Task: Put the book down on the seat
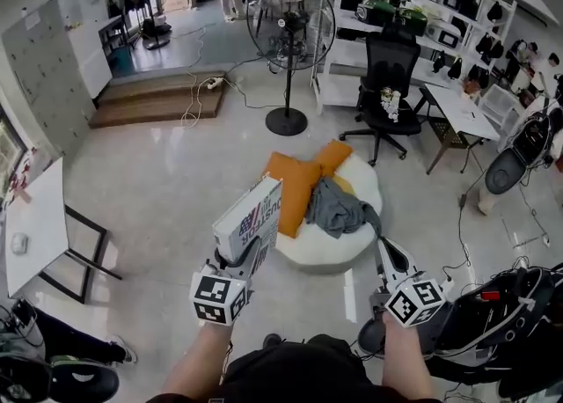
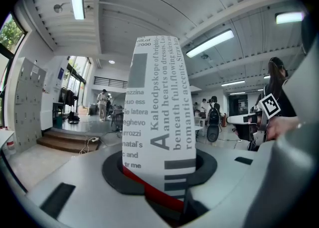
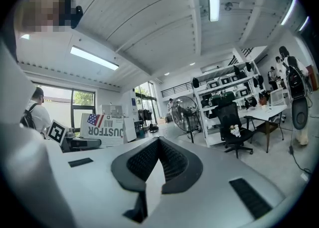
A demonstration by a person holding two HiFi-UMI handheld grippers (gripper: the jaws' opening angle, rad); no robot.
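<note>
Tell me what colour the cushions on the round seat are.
Orange; the cushions show best in the head view.

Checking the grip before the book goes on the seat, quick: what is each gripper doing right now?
Left gripper: closed on the book.
Right gripper: closed, holding nothing.

Seat (image 1: 327,253) half under cushions (image 1: 294,188), cloth (image 1: 338,208)

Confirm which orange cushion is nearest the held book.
The larger orange cushion on the seat's left side, next to the book in the head view; the smaller orange cushion lies farther back.
</note>
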